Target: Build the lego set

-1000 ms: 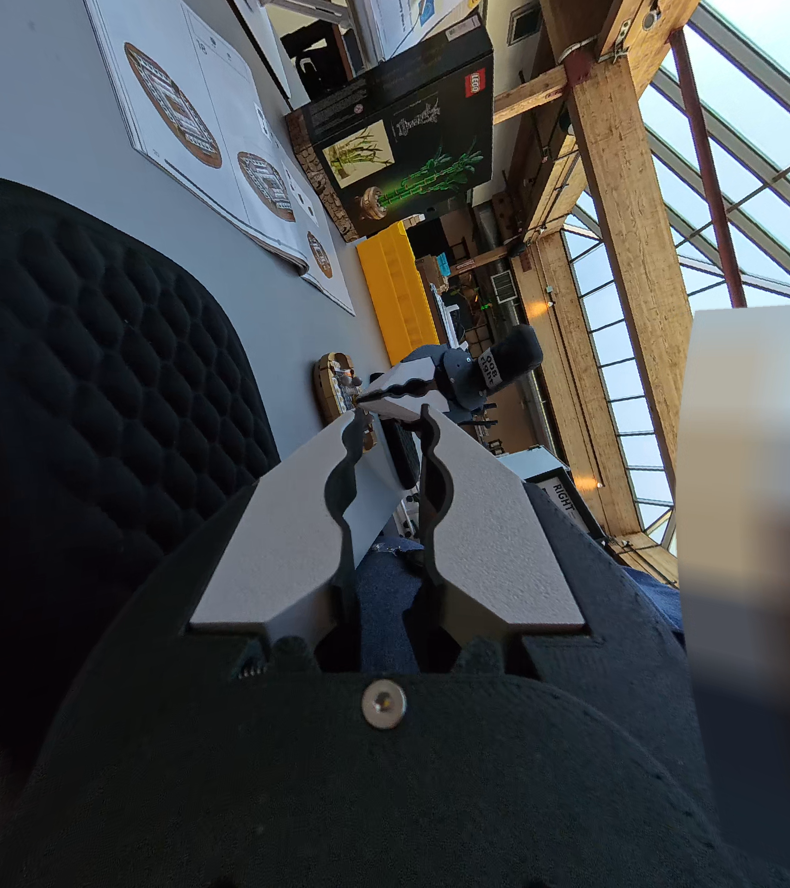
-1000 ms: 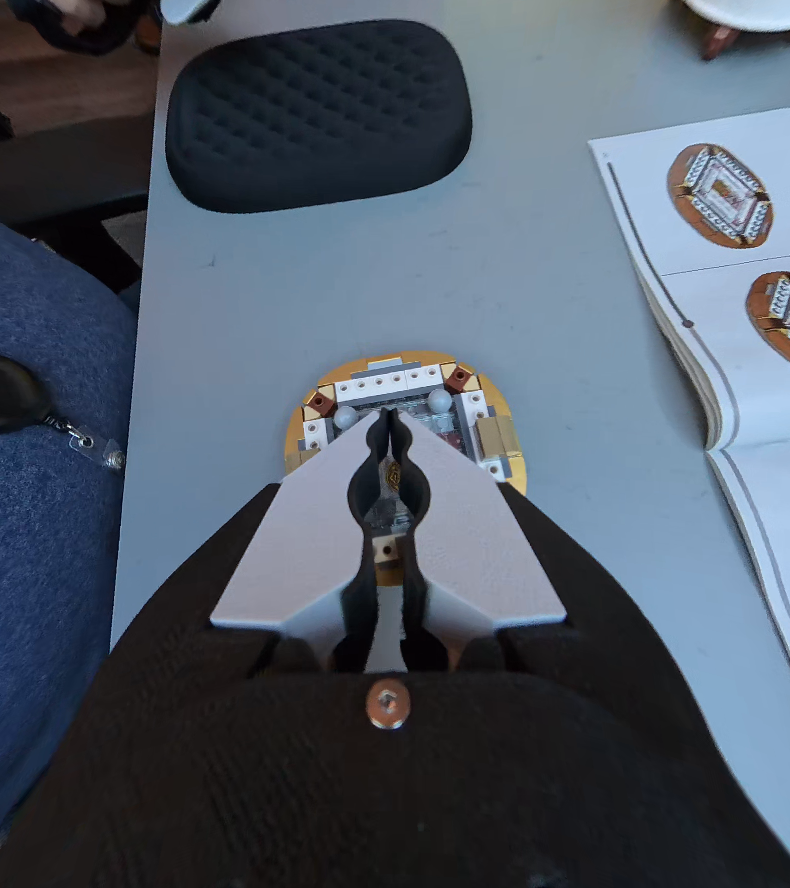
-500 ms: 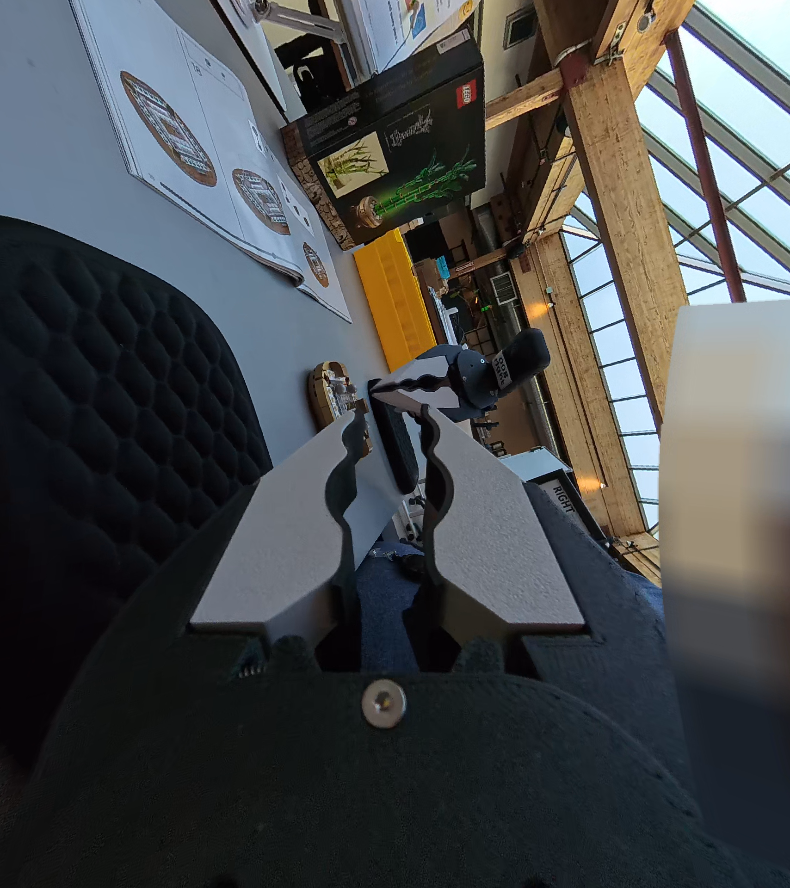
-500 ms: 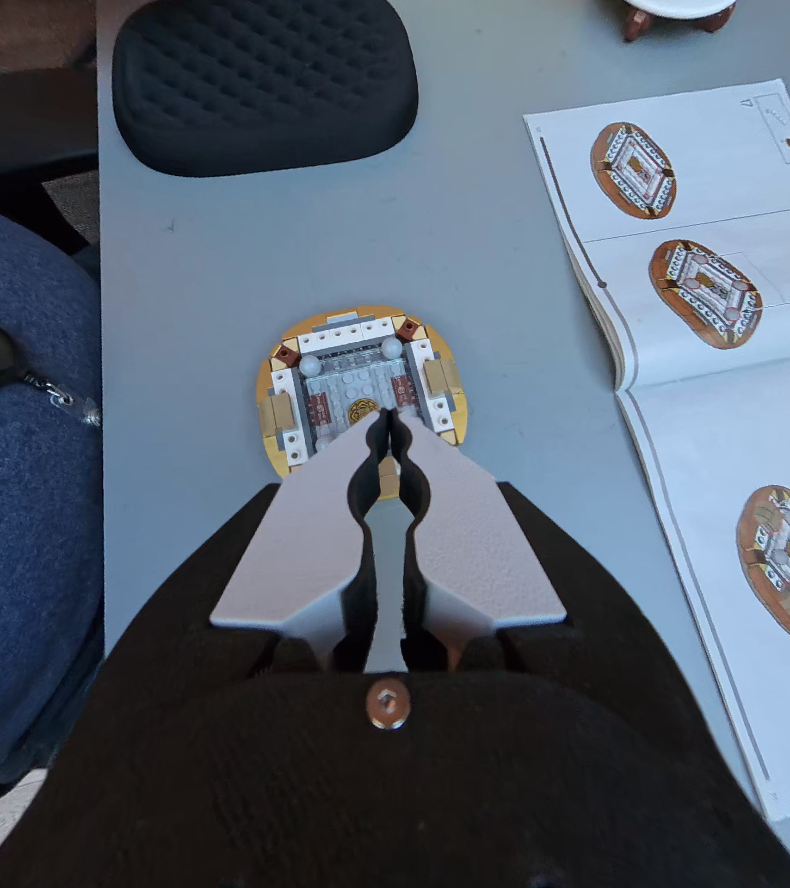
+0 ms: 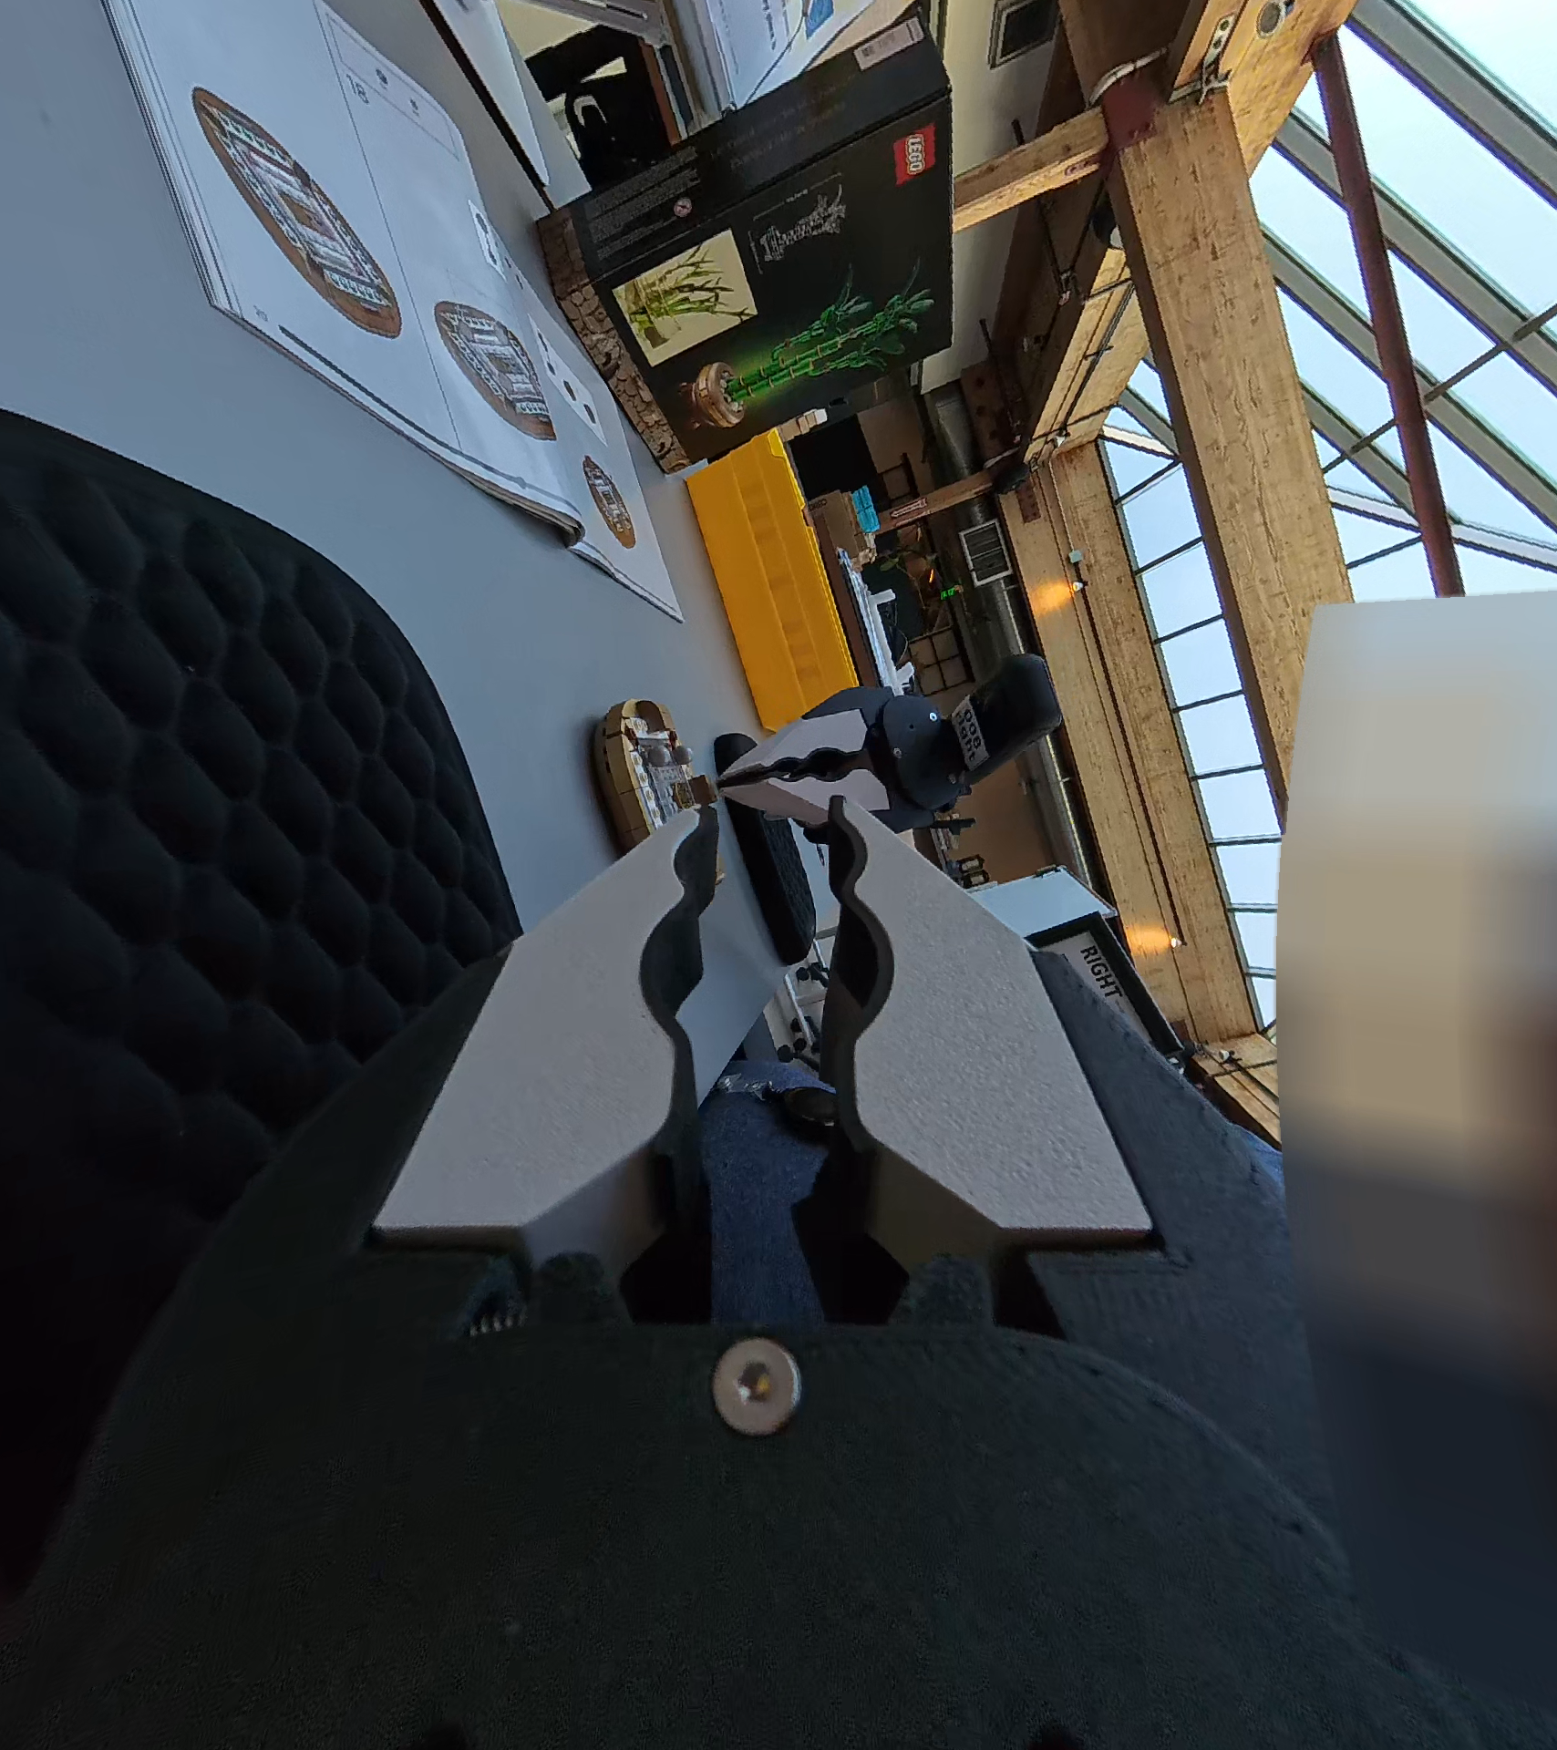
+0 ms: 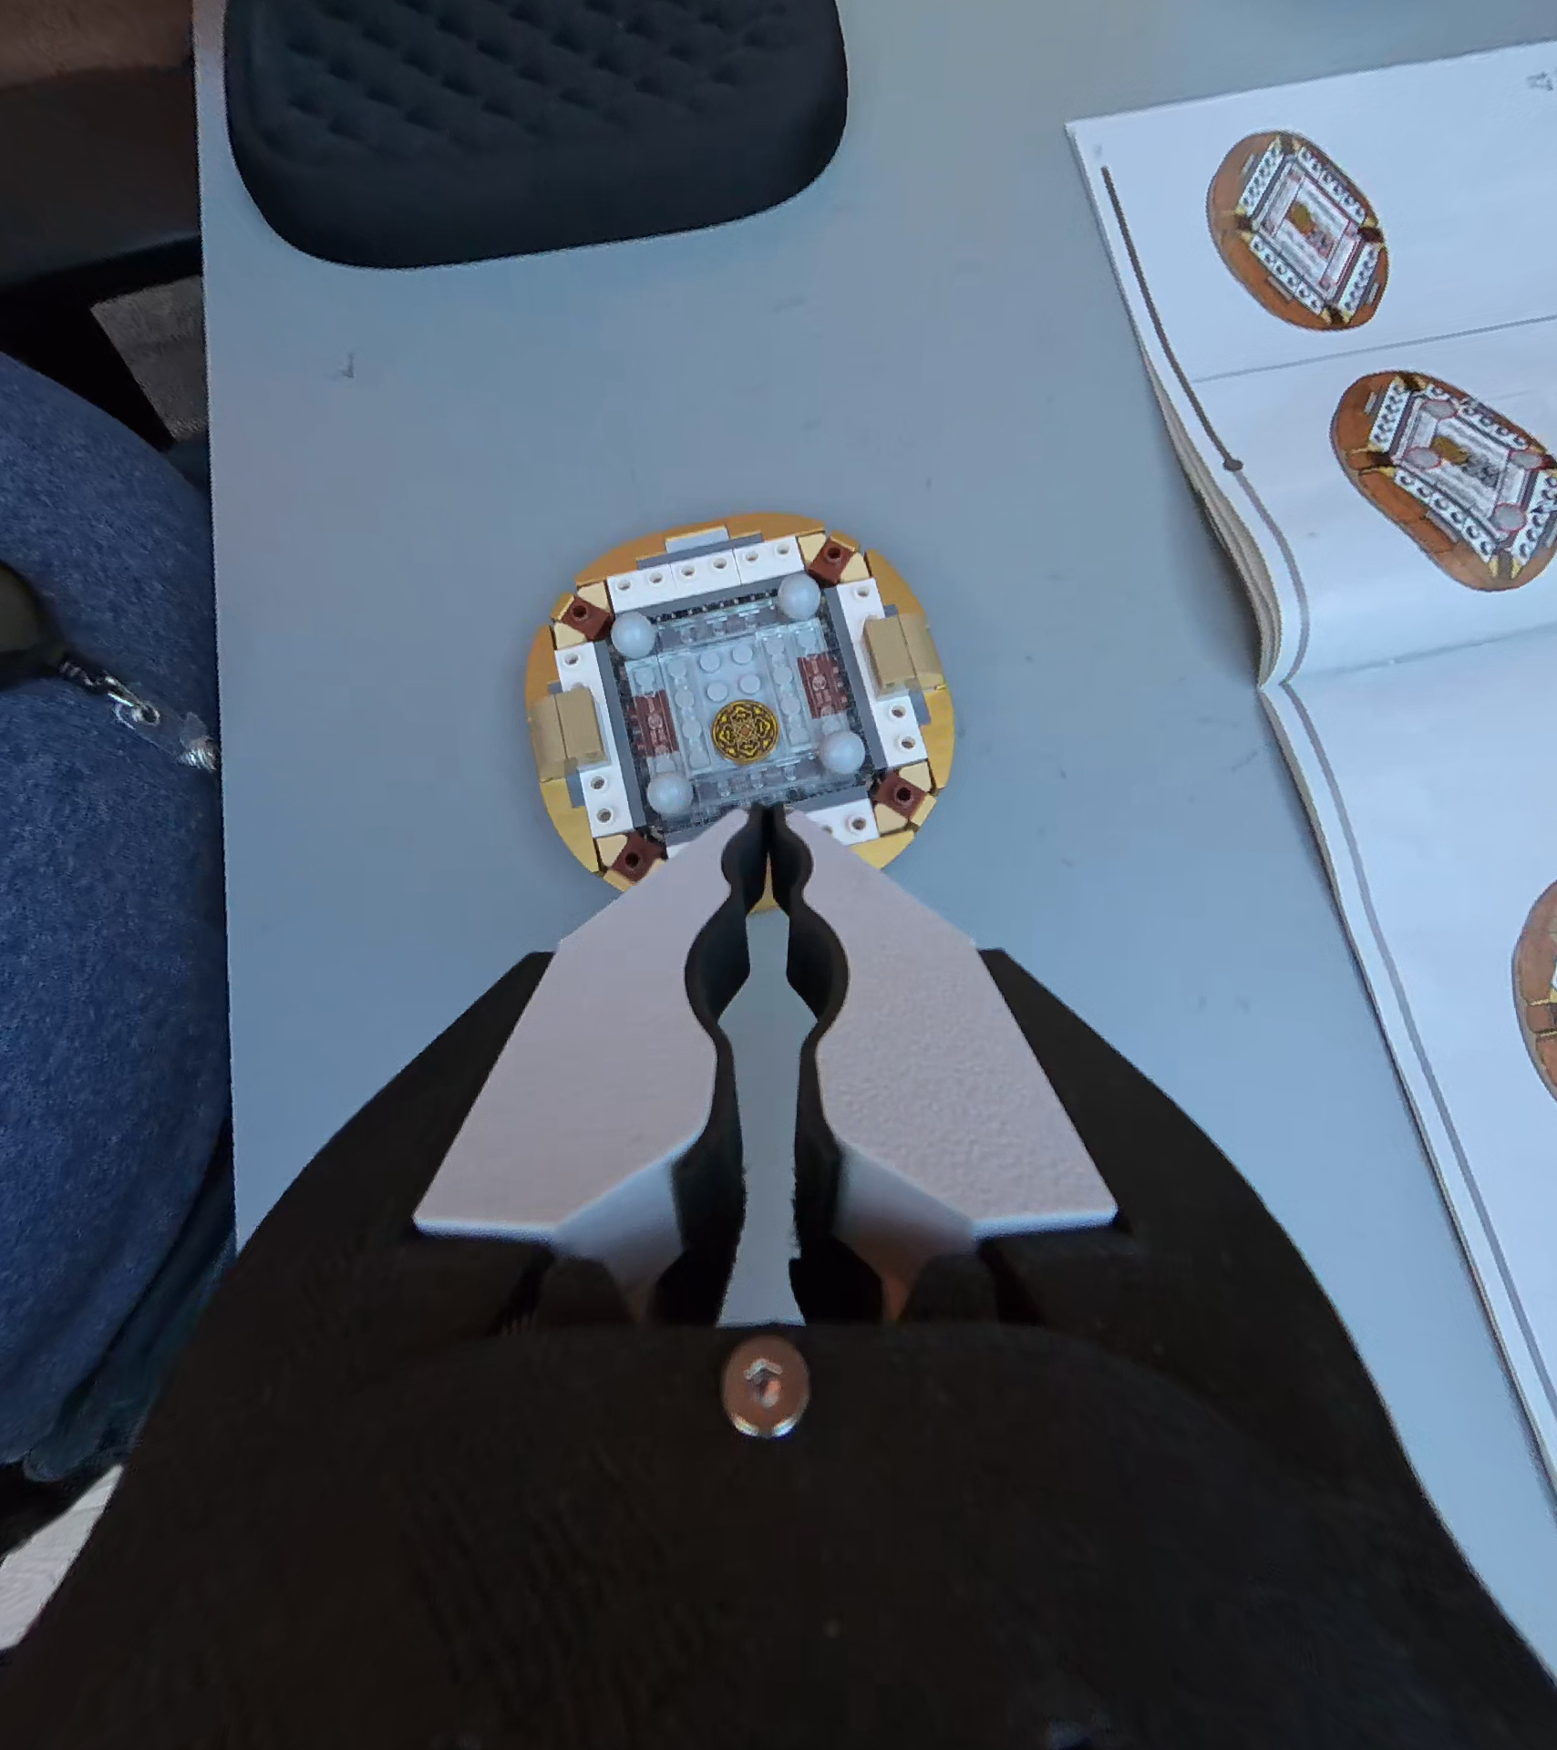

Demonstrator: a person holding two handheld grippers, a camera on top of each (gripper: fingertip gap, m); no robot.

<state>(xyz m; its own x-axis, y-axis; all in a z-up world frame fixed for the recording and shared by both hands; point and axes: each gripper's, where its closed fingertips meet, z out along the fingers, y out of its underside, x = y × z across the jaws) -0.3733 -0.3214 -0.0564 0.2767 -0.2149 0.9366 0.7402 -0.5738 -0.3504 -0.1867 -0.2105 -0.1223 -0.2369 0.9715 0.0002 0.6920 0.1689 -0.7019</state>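
Right tool pinched closed, empty, at round tan-and-white brick base — could skid across grey counter if nudged; left tool parted, empty — offering no bracing.

On the table, the round lego model sits near the middle of the right wrist view. The right gripper hangs over the model's near edge. Beyond the model, at the table's far left edge, lies a quilted pad. The open instruction booklet lies to the model's right, well apart from it. In the left wrist view, the left gripper is beside a second quilted pad, with the lego box standing behind the booklet and a bin just beside the box.
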